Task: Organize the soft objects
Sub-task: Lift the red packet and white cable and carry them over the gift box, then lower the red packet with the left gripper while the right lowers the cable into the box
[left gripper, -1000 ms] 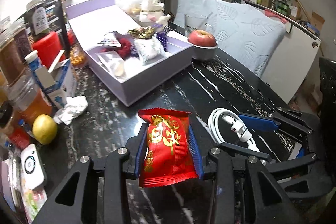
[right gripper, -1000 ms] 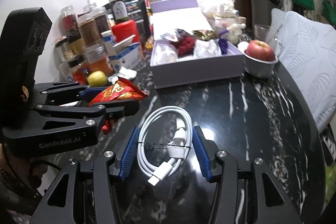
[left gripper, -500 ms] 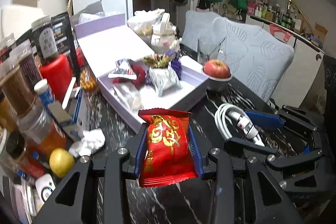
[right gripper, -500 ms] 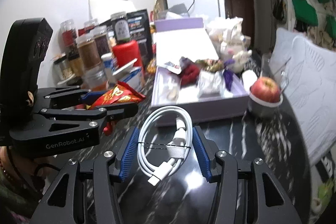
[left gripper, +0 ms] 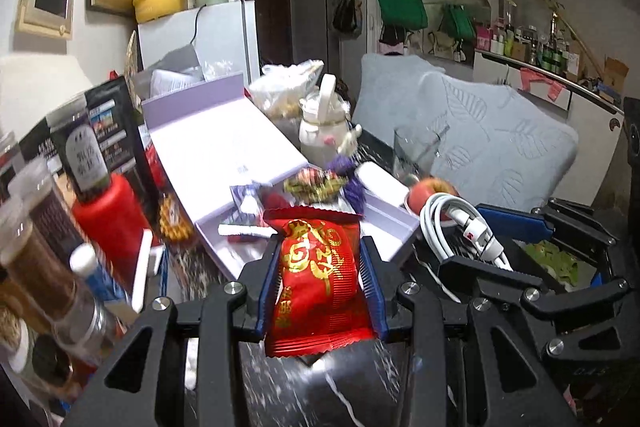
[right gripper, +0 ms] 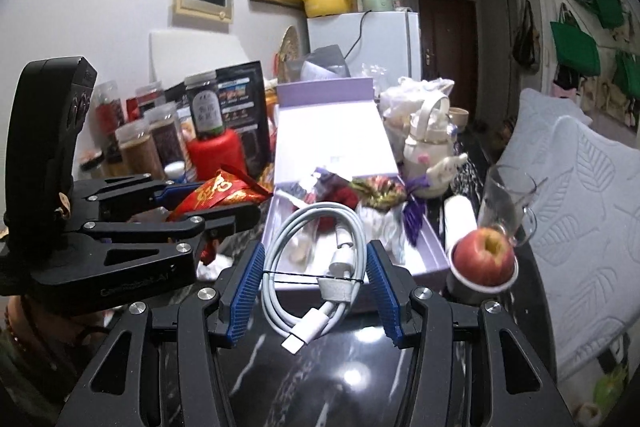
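Observation:
My left gripper (left gripper: 318, 279) is shut on a red snack packet (left gripper: 320, 283) with gold print, held above the dark marble table just in front of the open lilac box (left gripper: 384, 223). The right gripper (right gripper: 316, 267) is shut on a coiled white charging cable (right gripper: 316, 251), lifted beside the left one, near the box's front wall (right gripper: 360, 291). In the right wrist view the left gripper (right gripper: 244, 205) and its red packet (right gripper: 218, 193) show at left. The cable (left gripper: 452, 227) also shows at right in the left wrist view. Several small packets lie inside the box.
Jars and a red-capped bottle (left gripper: 108, 211) crowd the left side. An apple in a small bowl (right gripper: 484, 261), a glass (right gripper: 506, 199) and a white teapot (right gripper: 430, 143) stand right of the box. A padded grey chair back (right gripper: 580, 187) borders the table's right edge.
Both grippers have risen and moved forward toward the lilac box, each keeping hold of its object; the box now sits much closer in both views.

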A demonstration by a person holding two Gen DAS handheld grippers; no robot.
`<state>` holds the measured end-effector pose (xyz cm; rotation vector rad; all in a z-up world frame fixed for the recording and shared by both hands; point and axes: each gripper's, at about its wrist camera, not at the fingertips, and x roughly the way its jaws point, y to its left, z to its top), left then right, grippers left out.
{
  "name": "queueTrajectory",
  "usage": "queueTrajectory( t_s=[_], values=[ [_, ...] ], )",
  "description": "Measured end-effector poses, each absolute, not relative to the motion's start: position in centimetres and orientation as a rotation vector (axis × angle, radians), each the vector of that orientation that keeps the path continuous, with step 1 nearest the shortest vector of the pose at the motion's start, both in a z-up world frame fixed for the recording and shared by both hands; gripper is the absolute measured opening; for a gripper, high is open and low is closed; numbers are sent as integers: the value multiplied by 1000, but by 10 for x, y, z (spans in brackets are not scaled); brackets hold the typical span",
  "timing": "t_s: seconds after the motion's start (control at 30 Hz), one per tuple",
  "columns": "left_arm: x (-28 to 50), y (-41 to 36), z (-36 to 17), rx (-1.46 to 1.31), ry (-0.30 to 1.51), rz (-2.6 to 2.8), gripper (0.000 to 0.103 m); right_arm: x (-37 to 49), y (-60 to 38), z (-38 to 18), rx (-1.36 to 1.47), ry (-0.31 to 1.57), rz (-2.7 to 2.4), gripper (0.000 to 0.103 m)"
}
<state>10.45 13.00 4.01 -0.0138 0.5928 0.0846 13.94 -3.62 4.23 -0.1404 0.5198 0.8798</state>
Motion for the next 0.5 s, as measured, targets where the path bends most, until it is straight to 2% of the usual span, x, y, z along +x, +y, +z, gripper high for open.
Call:
queueTrajectory(
  t_s=[0.5],
  values=[
    [162, 167, 66, -8, 508, 111, 37, 205, 5, 70, -162, 463, 894, 52]
  ],
)
